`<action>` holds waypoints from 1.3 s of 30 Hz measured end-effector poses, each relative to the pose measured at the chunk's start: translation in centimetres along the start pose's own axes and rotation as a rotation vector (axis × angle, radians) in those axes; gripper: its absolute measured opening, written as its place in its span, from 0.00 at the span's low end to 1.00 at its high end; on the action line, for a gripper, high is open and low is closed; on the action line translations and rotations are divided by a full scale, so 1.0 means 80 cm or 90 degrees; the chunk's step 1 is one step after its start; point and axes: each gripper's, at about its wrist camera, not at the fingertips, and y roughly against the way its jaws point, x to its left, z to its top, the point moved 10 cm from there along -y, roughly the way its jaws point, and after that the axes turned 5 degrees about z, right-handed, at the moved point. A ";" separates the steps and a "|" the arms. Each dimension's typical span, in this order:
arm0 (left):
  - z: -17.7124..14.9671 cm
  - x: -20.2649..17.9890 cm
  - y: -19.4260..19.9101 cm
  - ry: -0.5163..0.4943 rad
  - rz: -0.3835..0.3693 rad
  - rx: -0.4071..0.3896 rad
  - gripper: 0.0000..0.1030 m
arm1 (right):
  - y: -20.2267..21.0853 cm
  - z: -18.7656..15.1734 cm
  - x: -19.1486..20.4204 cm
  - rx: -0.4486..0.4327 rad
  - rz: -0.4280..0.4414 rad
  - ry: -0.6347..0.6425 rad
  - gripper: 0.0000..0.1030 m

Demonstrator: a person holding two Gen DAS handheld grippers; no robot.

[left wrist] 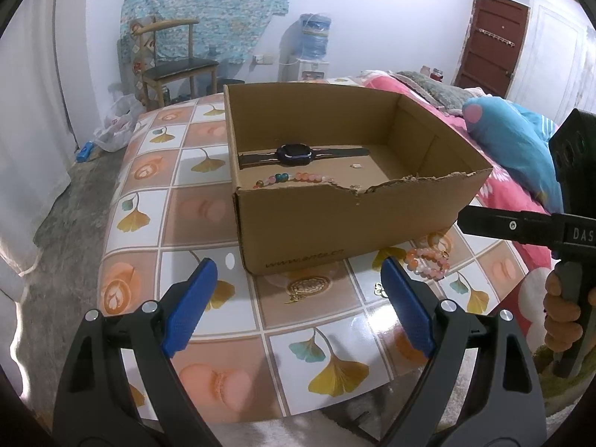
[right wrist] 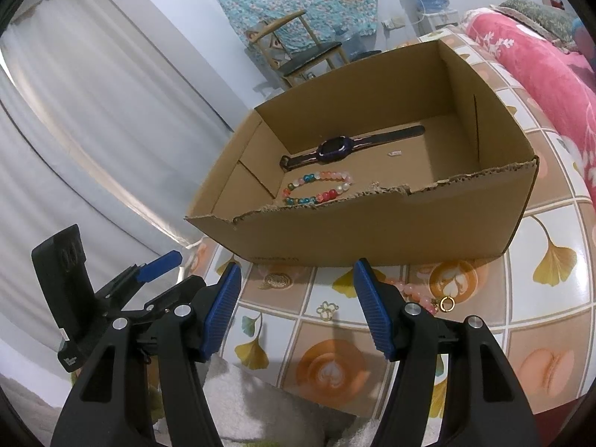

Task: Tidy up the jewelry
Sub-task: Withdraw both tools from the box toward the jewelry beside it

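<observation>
Task roughly half done, by my read. Cardboard box (left wrist: 346, 201) sits mid-table on the tiled tablecloth (left wrist: 167, 201), torn front rim toward me. Inside already: smartwatch (right wrist: 335, 148) laid flat along the box's back wall, multicolour bead bracelet (right wrist: 318, 187) near the front-left corner, plus a tiny pale item (right wrist: 394, 153) on the floor of the box, too small to identify. Still out on the table, near its front edge just before the box's front wall: pink bead bracelet (left wrist: 428, 262) with a gold ring, gold pendant (left wrist: 309, 286) and a small flower-shaped charm (right wrist: 326, 309). My left gripper (left wrist: 298, 294) hovers spread wide, holding nothing; my right gripper (right wrist: 296, 300) likewise, jaws apart and empty, above the table's front edge.
</observation>
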 end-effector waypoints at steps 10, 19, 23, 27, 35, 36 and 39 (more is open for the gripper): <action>-0.002 0.004 0.000 0.005 0.007 -0.003 0.83 | 0.013 0.006 -0.006 -0.018 -0.013 0.002 0.59; -0.019 0.030 0.000 0.014 0.043 -0.003 0.83 | 0.035 -0.008 -0.056 -0.014 -0.047 -0.039 0.59; -0.022 0.047 -0.015 0.027 0.059 0.007 0.83 | 0.020 -0.016 -0.062 0.004 -0.043 -0.049 0.59; -0.010 0.058 -0.030 0.040 0.067 0.005 0.83 | 0.004 -0.006 -0.067 0.004 -0.039 -0.054 0.59; 0.014 0.071 -0.054 0.052 0.070 -0.010 0.85 | -0.022 0.020 -0.081 -0.002 -0.025 -0.067 0.43; 0.015 0.073 -0.056 0.053 0.070 -0.011 0.85 | -0.023 0.021 -0.083 -0.003 -0.023 -0.070 0.42; 0.016 0.073 -0.059 0.056 0.065 -0.014 0.85 | -0.025 0.024 -0.086 -0.012 -0.015 -0.078 0.40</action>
